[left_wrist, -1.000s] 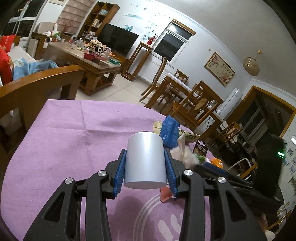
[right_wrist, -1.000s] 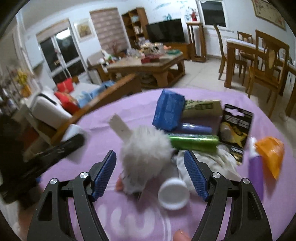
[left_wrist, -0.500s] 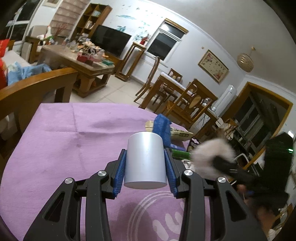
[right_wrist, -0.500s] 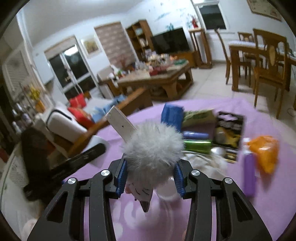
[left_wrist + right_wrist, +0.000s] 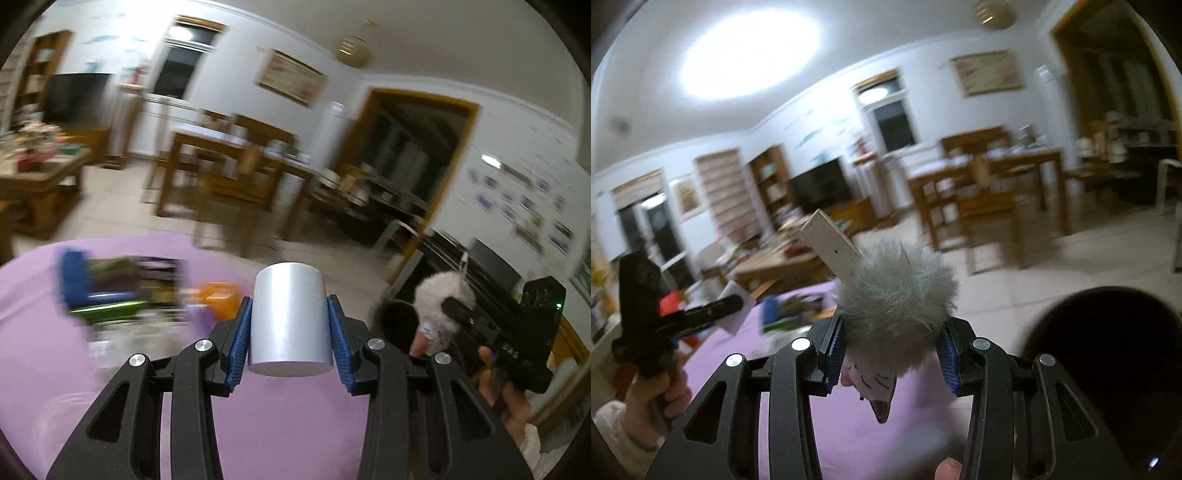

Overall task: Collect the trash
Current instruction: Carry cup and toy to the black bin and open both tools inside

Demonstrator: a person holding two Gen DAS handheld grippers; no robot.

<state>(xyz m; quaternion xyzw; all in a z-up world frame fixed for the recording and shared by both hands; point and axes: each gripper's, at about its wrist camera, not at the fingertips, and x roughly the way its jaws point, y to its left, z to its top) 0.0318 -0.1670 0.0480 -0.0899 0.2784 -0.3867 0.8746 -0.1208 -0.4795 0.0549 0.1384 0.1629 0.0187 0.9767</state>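
While its blue pads press both sides of an upright silver cylinder (image 5: 290, 321), the left gripper (image 5: 290, 332) looks across the purple tablecloth (image 5: 74, 369); the remaining litter (image 5: 122, 291) lies ahead to the left, and the right gripper (image 5: 458, 314) hangs beyond the table's edge to the right. From the right wrist, the right gripper (image 5: 892, 354) is clamped on a grey fluffy toy (image 5: 897, 299), with a dark round opening (image 5: 1108, 362), probably the bin, just right and below, nearer this hand.
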